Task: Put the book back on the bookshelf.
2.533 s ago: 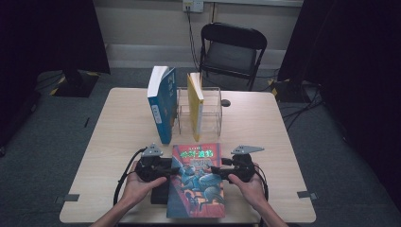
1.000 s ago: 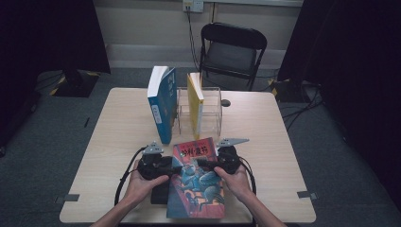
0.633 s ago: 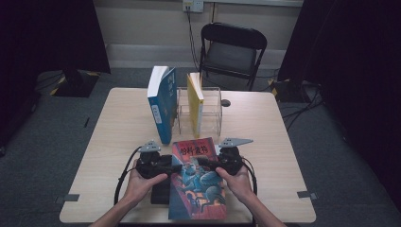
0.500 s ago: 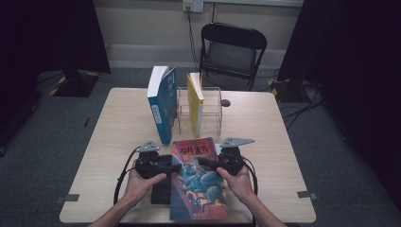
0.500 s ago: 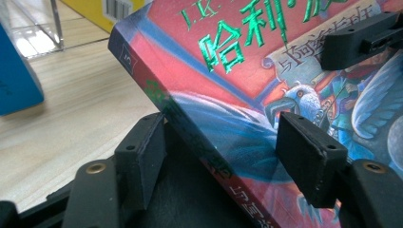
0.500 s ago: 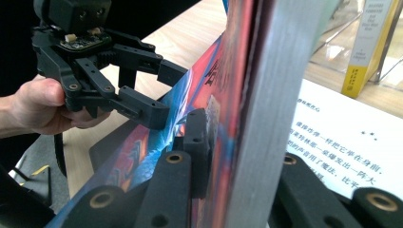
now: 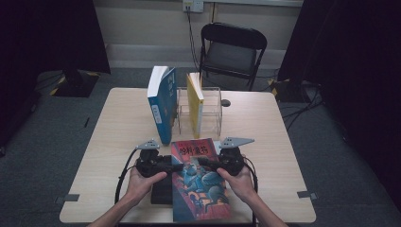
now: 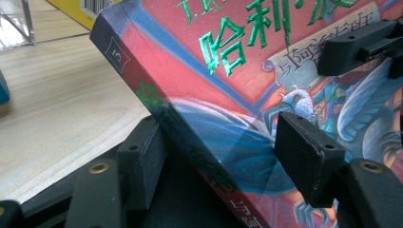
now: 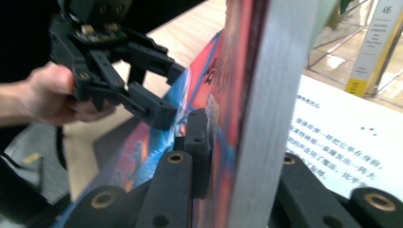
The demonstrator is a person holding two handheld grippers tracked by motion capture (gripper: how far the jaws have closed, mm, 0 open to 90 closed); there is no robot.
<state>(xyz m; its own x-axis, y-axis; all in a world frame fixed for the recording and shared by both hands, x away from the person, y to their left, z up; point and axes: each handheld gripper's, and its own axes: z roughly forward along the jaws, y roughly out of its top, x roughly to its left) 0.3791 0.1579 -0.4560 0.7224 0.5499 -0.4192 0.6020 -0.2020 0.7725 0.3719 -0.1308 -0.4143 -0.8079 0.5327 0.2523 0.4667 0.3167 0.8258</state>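
both my grippers are on the red illustrated book (image 7: 198, 182), which sits at the near edge of the table (image 7: 283, 142), front cover up, its far end slightly raised, just in front of the clear wire book rack (image 7: 210, 111). under it there's a black book (image 7: 162, 189) lying flat.

right gripper (image 7: 212, 163): jaws pressed onto the page-edge side of the book, one pad on the front cover, the other on the back cover, clearly pinching it in the right gripper view. left gripper (image 7: 176, 166): jaws half spread around the spine side; in the left gripper view one pad sits under the spine edge and the other is over the cover. looks like it's straddling, but i can't tell if the pads really press.

step in hand, as i judge it: stand the book up and get it into the rack next to the yellow book (image 7: 195, 106); the blue book (image 7: 163, 106) stands just left of the rack.

to do it well: close the left jaws firmly on the spine before lifting more, since one grip on the page edge lets the cover flop open. keep both grips level so the book doesn't twist. tip it upright spine down, then line it up with a free slot right of the yellow book. go in slowly and don't knock the yellow book or push the rack back. release only when the book's bottom edge rests on the rack base.
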